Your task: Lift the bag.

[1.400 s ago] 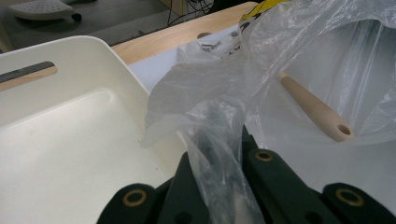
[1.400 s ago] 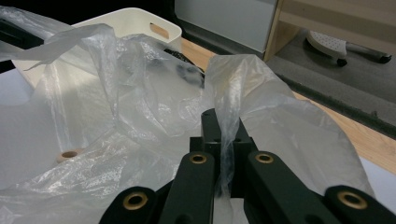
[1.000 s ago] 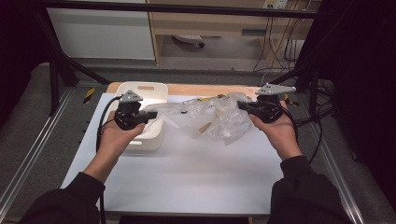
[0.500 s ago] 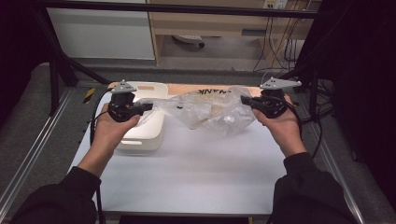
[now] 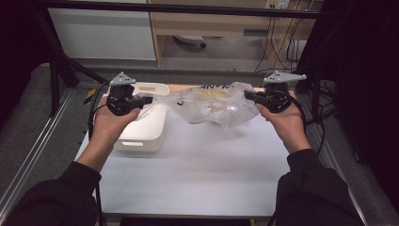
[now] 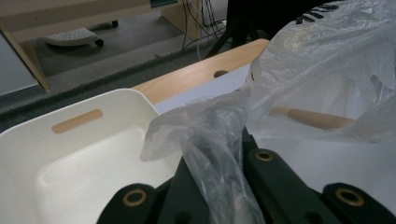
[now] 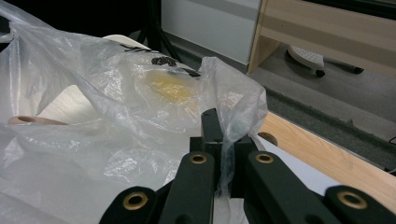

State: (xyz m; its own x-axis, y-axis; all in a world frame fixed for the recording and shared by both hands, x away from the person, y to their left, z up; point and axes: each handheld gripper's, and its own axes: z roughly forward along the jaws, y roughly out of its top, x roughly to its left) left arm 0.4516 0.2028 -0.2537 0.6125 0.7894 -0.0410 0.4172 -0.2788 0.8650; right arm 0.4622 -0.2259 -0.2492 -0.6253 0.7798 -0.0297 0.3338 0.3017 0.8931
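I held the clear plastic bag [image 5: 214, 106] up over the table's [image 5: 197, 174] far edge, both jaws clamped on its ends. The white tub [image 5: 143, 127] beside it sat empty; nothing was packed yet.

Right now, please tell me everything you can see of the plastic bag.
The bag is thin, clear, crinkled plastic with black print near its top. It hangs stretched above the table, beside the white bin. The left gripper pinches one end, the right gripper the other, both shut on the film. Inside show something yellowish and a wooden stick.
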